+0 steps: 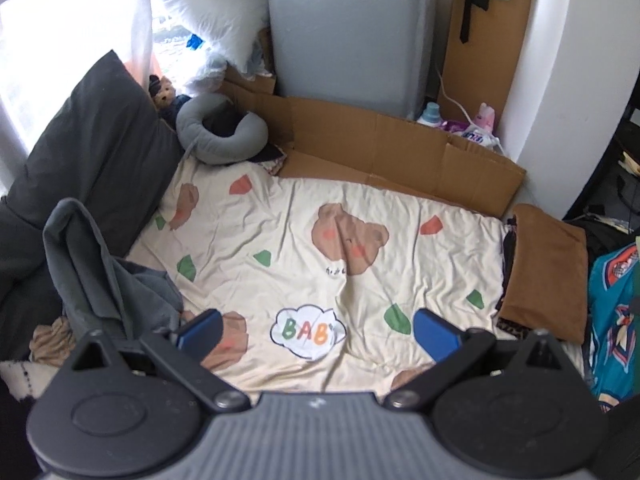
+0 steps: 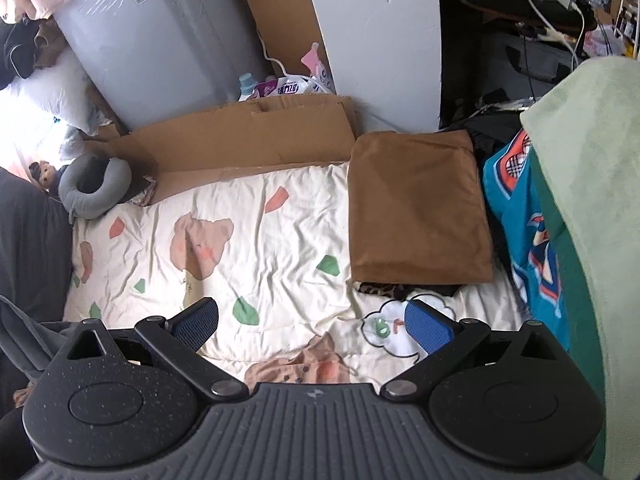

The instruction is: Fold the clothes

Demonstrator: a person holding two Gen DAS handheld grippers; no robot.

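We hold both grippers over a bed covered by a cream blanket (image 1: pixel 304 216) printed with bears, green and orange patches and a cloud. The left gripper (image 1: pixel 318 330) has its blue fingers (image 1: pixel 434 334) spread wide apart with nothing between them; it hangs above the near part of the blanket, over the cloud print. The right gripper (image 2: pixel 312 322) is spread just as wide and carries nothing either, above the near right part of the blanket.

A crumpled grey garment (image 1: pixel 102 272) is heaped at the near left edge of the blanket, partly raised up, just beside the left finger of the left gripper; whether it touches that finger we cannot tell. A folded brown cloth (image 2: pixel 416 208) lies flat at the far right corner of the blanket, on top of a dark patterned piece whose edge peeks out at its near side. Right of it, past the blanket's right edge, sits a teal printed fabric (image 2: pixel 516 216), and a pale green cloth (image 2: pixel 592 184) hangs close to the right camera.

A dark pillow (image 1: pixel 92 144) leans along the left edge. At the far left corner rests a grey neck pillow (image 1: pixel 224 128), with a small doll (image 1: pixel 162 94) behind it. Flattened cardboard (image 1: pixel 400 152) lines the far edge, and a grey cabinet (image 1: pixel 348 28) stands behind it.
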